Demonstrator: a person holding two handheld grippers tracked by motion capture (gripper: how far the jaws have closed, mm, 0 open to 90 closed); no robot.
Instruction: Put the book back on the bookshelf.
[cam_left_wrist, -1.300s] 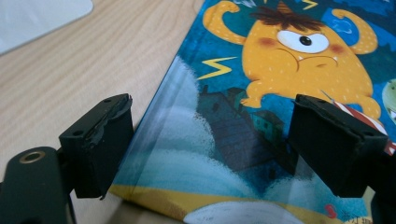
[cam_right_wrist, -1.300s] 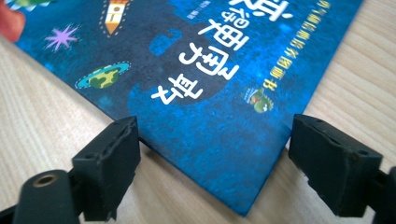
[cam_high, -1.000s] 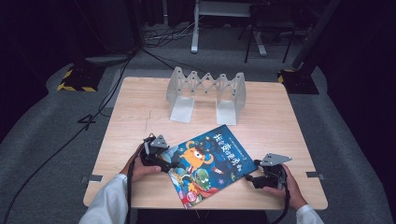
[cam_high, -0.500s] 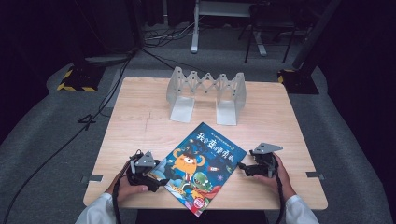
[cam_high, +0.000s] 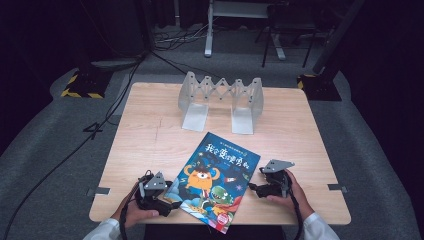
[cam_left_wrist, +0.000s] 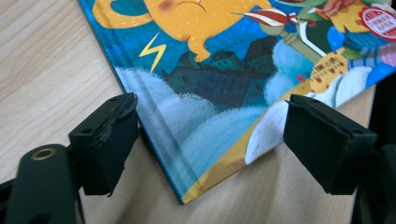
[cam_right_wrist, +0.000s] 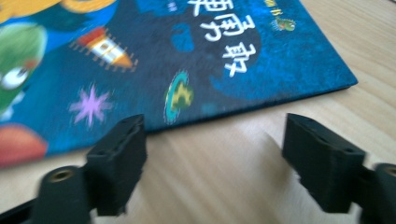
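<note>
A picture book (cam_high: 220, 175) with a dark blue cover, an orange creature and white lettering lies flat and askew on the wooden table (cam_high: 150, 130). Its near corner juts over the front edge. My left gripper (cam_high: 172, 202) is at the book's lower left. In the left gripper view its jaws (cam_left_wrist: 210, 140) stand open on either side of a corner of the book (cam_left_wrist: 224, 70), and the pads are off it. My right gripper (cam_high: 252, 189) is just right of the book. Its jaws (cam_right_wrist: 215, 154) have just been opening, with bare table between them and the book's edge (cam_right_wrist: 163, 56) just beyond.
A grey folding book rack (cam_high: 220, 95) stands at the back middle of the table. Bare wood lies between the rack and the book and along both sides. Cables and stand feet sit on the dark floor beyond the table.
The book has turned, its far corner swinging left and its near corner right. My left gripper has drawn back toward the front edge. My right gripper has shifted a little to the left.
</note>
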